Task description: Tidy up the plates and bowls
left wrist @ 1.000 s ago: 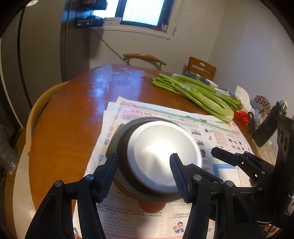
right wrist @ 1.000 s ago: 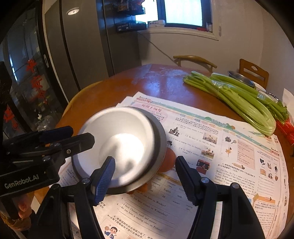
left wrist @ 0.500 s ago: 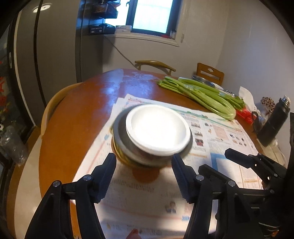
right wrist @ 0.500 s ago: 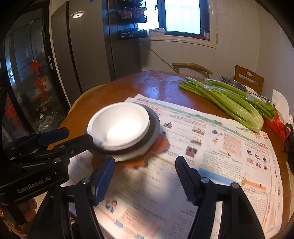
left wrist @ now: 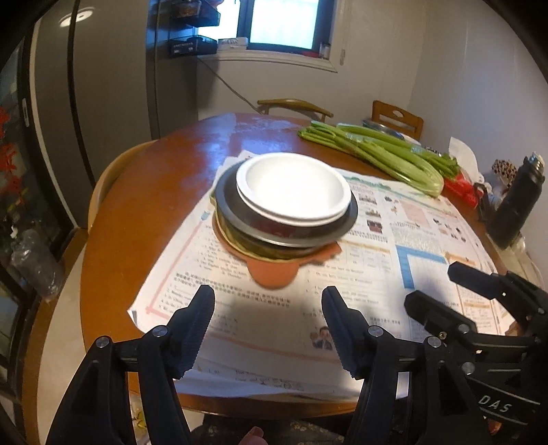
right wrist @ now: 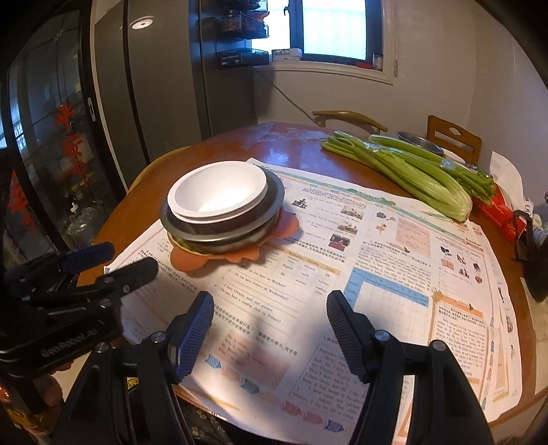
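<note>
My left gripper (left wrist: 268, 297) stands open above the near edge of the printed newspaper sheets (left wrist: 376, 284), with nothing between its black ribbed fingers. Its jaws have just been opening. One second ago these fingers flanked the stacked dishes closely; now the stack lies well ahead of them, apart from both tips. My right gripper (right wrist: 270, 303) is likewise open and empty over the newspaper. It has drawn back from the stack, which a second ago sat just beyond its left finger.

The stack rests on the newspaper, toward the left side of the table. From the top down:
- a white round shallow bowl (left wrist: 293, 185), empty;
- a second white rim showing just beneath it;
- a dark bowl with a reddish wall (left wrist: 284, 230);
- a wide grey metal plate (left wrist: 226, 202);
- a yellowish-green rim under the plate;
- an orange flower-shaped mat (left wrist: 274, 270) at the bottom, lying on the newspaper.

The round reddish-brown wooden table (left wrist: 144, 205) carries the newspaper across most of its near half. Beyond, on the right, lies a bundle of green celery stalks (left wrist: 380, 150). A dark cylindrical flask (left wrist: 517, 205) stands at the right edge. Two wooden chairs (left wrist: 397, 118) stand behind the table. A window (left wrist: 284, 24) is set in the far wall, and a grey refrigerator (left wrist: 102, 85) stands at left.
</note>
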Demonstrator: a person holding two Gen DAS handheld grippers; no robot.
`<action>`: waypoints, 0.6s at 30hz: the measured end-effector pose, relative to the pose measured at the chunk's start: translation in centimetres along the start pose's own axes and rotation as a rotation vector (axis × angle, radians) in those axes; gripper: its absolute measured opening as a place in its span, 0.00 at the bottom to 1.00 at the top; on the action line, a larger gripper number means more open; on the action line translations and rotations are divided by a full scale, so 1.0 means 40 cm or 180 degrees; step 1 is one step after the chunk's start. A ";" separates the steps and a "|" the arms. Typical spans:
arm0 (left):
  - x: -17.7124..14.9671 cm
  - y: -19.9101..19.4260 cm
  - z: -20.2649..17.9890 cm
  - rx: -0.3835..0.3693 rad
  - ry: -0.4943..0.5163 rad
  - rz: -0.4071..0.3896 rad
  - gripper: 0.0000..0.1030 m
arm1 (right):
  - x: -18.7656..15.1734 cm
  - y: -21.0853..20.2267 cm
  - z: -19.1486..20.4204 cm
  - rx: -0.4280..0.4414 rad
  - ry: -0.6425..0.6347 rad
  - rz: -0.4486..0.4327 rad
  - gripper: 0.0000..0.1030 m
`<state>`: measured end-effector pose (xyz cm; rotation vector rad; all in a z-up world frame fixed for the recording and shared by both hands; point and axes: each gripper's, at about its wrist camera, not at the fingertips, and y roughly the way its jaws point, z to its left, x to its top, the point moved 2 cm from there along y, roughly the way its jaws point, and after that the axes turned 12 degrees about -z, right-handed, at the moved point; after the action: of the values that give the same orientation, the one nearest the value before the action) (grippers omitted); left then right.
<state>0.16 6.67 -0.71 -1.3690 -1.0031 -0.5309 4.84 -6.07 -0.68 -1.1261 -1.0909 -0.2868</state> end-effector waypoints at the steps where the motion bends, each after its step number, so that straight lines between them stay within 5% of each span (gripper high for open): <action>1: -0.003 -0.002 -0.002 0.0000 0.0007 -0.0003 0.65 | -0.004 -0.004 -0.002 -0.0016 0.0007 0.0002 0.66; 18: -0.022 -0.037 -0.009 -0.0072 0.0110 -0.0048 0.65 | -0.050 -0.059 0.004 -0.0193 0.0060 0.0038 0.66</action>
<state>-1.39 5.84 -0.62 -1.3689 -0.9828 -0.5768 2.20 -7.64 -0.95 -1.1814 -1.0643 -0.3223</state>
